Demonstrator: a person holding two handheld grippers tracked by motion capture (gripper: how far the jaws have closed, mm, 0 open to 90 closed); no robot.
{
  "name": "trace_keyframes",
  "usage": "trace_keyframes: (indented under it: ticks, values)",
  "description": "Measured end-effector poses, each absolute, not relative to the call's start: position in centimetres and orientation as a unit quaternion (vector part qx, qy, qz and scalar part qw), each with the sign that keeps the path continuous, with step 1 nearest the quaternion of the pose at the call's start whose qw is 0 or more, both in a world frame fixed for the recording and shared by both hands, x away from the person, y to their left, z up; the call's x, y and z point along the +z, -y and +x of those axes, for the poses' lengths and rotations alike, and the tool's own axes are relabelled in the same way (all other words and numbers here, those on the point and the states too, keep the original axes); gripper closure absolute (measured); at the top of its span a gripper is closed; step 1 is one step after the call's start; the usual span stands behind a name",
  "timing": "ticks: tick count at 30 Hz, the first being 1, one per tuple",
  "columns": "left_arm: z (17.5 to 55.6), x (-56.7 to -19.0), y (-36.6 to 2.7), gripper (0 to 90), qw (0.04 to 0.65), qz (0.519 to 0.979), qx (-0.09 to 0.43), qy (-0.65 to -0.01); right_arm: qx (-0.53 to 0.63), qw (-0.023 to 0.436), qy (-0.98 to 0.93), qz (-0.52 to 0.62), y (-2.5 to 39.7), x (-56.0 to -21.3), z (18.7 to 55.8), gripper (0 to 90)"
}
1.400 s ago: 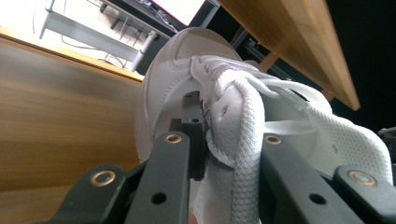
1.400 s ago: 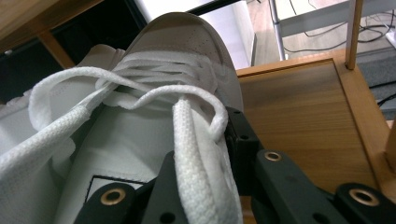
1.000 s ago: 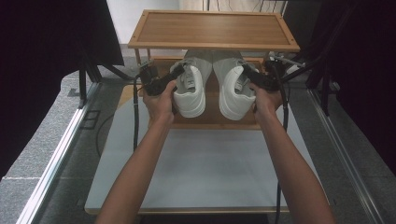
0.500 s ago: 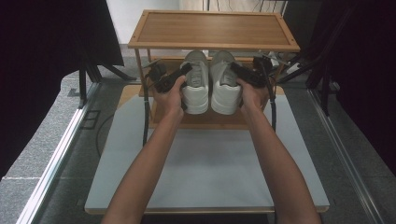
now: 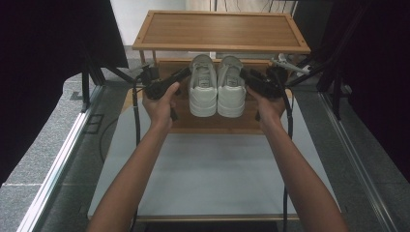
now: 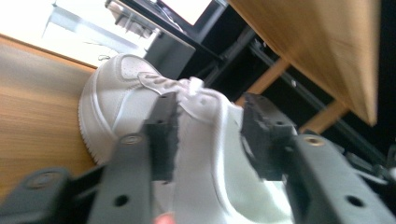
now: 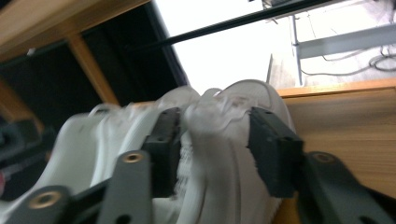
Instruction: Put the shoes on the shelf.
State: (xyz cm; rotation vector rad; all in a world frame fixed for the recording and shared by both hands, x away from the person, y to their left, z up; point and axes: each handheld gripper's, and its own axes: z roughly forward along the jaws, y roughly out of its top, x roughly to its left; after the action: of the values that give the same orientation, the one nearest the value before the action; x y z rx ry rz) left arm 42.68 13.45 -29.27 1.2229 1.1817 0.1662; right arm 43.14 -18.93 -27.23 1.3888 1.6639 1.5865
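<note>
From the high view we see a wooden shoe rack (image 5: 221, 30) standing at the far end of a pale grey table (image 5: 212, 169), with grey flooring and a metal rail at either side and dark curtains beyond. Two white shoes sit side by side on the lower shelf (image 5: 212, 123), toes pointing to twelve o'clock. The left shoe (image 5: 203, 87) touches the right shoe (image 5: 231, 88). The left gripper (image 5: 181, 75) comes in at nine o'clock of the pair, the right gripper (image 5: 247, 77) at three o'clock.

In the left gripper view, our jaws stand part-way open around the upper of the left shoe (image 6: 140, 102), one jaw at each side of its laces and pressed against it. The shelf's wood lies at nine o'clock and the top shelf's underside at one o'clock.

In the right gripper view, the jaws likewise clasp the right shoe (image 7: 233, 121) across its blurred laces. Bright floor shows at twelve o'clock.
</note>
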Motion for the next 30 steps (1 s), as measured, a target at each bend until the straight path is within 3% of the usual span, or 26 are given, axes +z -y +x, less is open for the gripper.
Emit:
trace_keyframes:
  ticks: [1, 2, 3, 4, 7, 10, 14, 22, 30]
  values:
    - [42.3, -29.1, -13.7, 61.7, 0.656, 0.546, 0.08, -0.514, 0.575, 0.226, -0.603, 0.504, 18.9, -27.2, 43.1, 59.0]
    - [41.6, -28.7, -14.0, 70.5, 0.655, 0.56, 0.09, -0.499, 0.571, 0.233, -0.617, 0.489, 19.3, -27.0, 41.9, 64.4]
    - [41.2, -28.6, -14.2, 70.5, 0.653, 0.57, 0.095, -0.49, 0.571, 0.233, -0.617, 0.489, 19.3, -27.0, 41.9, 64.4]
    - [40.6, -28.3, -14.4, 77.5, 0.647, 0.581, 0.104, -0.482, 0.574, 0.236, -0.623, 0.476, 19.5, -26.7, 40.6, 69.4]
    - [38.9, -28.1, -14.5, 82.3, 0.632, 0.608, 0.127, -0.464, 0.584, 0.227, -0.625, 0.465, 19.7, -26.6, 39.3, 72.6]
    - [37.0, -28.4, -14.4, 89.4, 0.624, 0.631, 0.139, -0.441, 0.598, 0.217, -0.639, 0.432, 19.6, -26.7, 36.7, 81.5]
    - [35.4, -29.3, -13.6, 89.5, 0.615, 0.655, 0.121, -0.422, 0.586, 0.206, -0.667, 0.412, 19.2, -28.0, 35.4, 87.7]
    - [35.1, -30.2, -12.3, 89.3, 0.605, 0.679, 0.106, -0.402, 0.558, 0.212, -0.7, 0.393, 18.3, -30.2, 35.3, 89.4]
    - [35.8, -31.1, -10.7, 89.4, 0.594, 0.689, 0.1, -0.404, 0.559, 0.211, -0.698, 0.394, 18.4, -30.3, 35.2, 89.2]
